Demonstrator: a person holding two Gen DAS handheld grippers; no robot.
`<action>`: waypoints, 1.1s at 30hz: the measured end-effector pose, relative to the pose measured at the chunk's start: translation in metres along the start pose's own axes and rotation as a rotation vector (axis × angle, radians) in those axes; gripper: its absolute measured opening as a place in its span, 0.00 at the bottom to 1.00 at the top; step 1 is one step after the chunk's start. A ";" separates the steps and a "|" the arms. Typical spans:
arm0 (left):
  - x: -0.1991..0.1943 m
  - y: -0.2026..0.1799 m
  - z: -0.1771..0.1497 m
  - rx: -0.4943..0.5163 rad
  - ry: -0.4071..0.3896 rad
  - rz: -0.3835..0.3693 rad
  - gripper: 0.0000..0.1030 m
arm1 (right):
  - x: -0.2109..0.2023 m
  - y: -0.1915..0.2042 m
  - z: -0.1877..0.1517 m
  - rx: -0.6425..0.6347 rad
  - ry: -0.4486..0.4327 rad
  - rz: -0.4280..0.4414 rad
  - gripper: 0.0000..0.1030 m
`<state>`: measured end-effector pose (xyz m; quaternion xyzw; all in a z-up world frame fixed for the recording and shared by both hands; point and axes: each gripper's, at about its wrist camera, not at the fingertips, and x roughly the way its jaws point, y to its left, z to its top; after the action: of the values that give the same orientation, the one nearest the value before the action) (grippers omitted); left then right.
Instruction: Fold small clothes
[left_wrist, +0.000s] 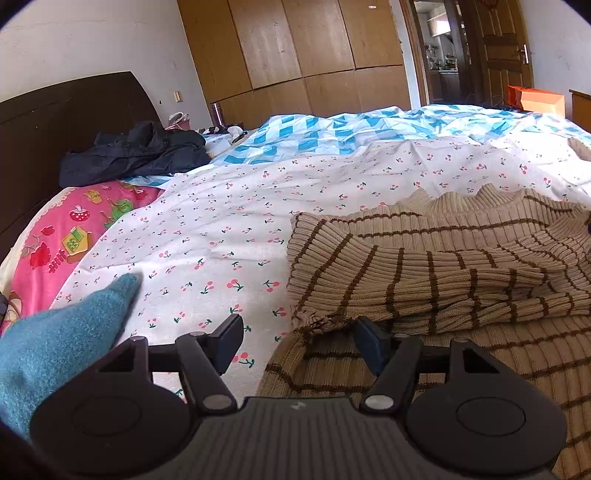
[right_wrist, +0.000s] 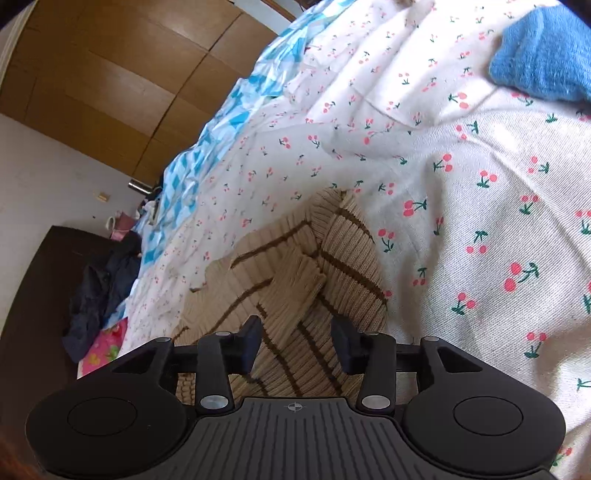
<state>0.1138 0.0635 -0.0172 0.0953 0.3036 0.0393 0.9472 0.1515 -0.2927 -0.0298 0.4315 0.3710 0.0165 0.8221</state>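
Bedroom, cherry-print sheet (left_wrist: 207, 221): striped sweater (left_wrist: 424, 258) part-folded at centre; left gripper (left_wrist: 299, 341) wide at its near corner, right gripper (right_wrist: 297, 343) wide above it, both empty, seemingly poised for the next fold.

You face a wooden wardrobe (left_wrist: 295, 48) on the far wall — an open door (left_wrist: 502, 55) to its right. White walls (left_wrist: 92, 44), a dark headboard (left_wrist: 55, 110) left, daylight across the bed (left_wrist: 295, 177)

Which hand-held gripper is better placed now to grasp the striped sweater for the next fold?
Probably the right hand-held gripper: it is open with the striped sweater between its fingers. The left hand-held gripper is open at the sweater's edge only.
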 end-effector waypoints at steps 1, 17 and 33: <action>-0.003 0.001 0.001 -0.004 -0.006 -0.004 0.68 | 0.004 -0.001 0.001 0.007 -0.001 -0.007 0.41; -0.010 0.006 0.013 -0.018 -0.033 -0.023 0.68 | 0.014 0.016 0.005 -0.038 -0.013 0.009 0.12; 0.013 -0.005 0.012 0.033 -0.013 -0.027 0.69 | -0.041 0.016 -0.009 -0.119 -0.084 0.054 0.04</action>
<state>0.1316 0.0586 -0.0157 0.1068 0.2992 0.0209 0.9480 0.1207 -0.2905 0.0034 0.3923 0.3225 0.0424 0.8604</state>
